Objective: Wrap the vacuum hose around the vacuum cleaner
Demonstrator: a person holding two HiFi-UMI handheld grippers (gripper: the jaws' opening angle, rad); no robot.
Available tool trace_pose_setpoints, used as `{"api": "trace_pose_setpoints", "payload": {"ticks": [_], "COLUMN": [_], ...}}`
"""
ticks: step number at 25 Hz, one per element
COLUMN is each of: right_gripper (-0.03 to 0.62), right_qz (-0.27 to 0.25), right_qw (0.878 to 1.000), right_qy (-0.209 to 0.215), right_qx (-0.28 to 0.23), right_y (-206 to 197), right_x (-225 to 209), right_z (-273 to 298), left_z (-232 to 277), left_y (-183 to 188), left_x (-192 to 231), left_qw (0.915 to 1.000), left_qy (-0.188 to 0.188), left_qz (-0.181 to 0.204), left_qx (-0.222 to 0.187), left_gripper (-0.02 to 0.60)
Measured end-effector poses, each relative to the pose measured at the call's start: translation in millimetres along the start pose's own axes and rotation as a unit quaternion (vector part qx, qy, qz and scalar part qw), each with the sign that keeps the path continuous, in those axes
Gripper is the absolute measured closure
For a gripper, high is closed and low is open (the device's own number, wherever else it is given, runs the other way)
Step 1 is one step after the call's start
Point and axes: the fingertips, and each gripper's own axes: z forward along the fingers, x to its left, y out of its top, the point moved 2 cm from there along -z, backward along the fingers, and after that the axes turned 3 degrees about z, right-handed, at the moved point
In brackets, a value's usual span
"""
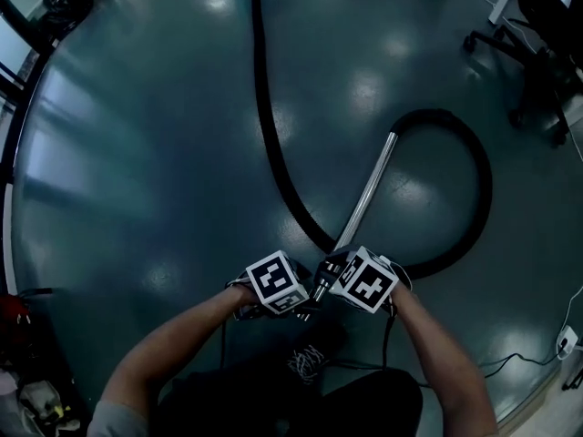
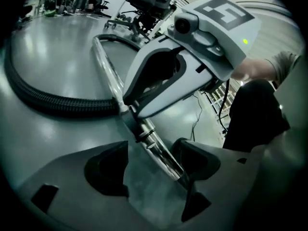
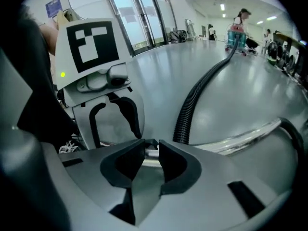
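Note:
The black ribbed vacuum hose [image 1: 266, 107] runs down the floor from the top edge, loops round at the right [image 1: 483, 189] and joins the shiny metal wand [image 1: 369, 194]. My right gripper [image 1: 330, 282] [image 3: 150, 153] is shut on the wand's near end, its pads pinching the tube. Just left of it, my left gripper [image 1: 291, 306] [image 2: 151, 165] stands open; the wand [image 2: 159, 146] lies between its jaws, resting against the right pad only. In the right gripper view the hose [image 3: 192, 100] leads far off to what looks like the vacuum cleaner [image 3: 235, 35].
Office chairs [image 1: 533, 57] stand at the top right. Thin cables and a plug [image 1: 560, 344] lie at the lower right. Dark clutter [image 1: 27, 381] sits at the bottom left. My shoe [image 1: 305, 362] is just below the grippers. People stand far off by the vacuum [image 3: 240, 16].

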Motion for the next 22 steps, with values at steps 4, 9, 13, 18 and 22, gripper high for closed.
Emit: {"api": "trace_pose_setpoints", "payload": {"ticks": [4, 9, 13, 18, 22], "right_gripper": [0.508, 0.508, 0.382, 0.341, 0.341], "right_qz": [0.043, 0.239, 0.32, 0.38, 0.425], "right_qw": [0.998, 0.963, 0.928, 0.895, 0.874], "right_qy": [-0.04, -0.092, -0.131, -0.183, -0.194], "right_qx": [0.02, -0.078, -0.141, -0.147, -0.134], "right_y": [-48, -89, -99, -115, -131], "right_x": [-16, -49, -74, -105, -124], "right_z": [-25, -55, -63, -56, -50], "left_z": [28, 47, 69, 96, 103], "left_y": [16, 32, 46, 69, 78], "left_x": [-21, -40, -60, -77, -87], "left_qw": [0.9982, 0.9954, 0.991, 0.9876, 0.9846], "left_qy": [-0.03, -0.066, -0.086, -0.093, -0.1], "left_qz": [0.042, 0.054, 0.084, 0.111, 0.13], "left_qx": [0.03, 0.044, 0.059, 0.06, 0.06], "left_gripper": [0.239, 0.239, 0.239, 0.239, 0.239]}}
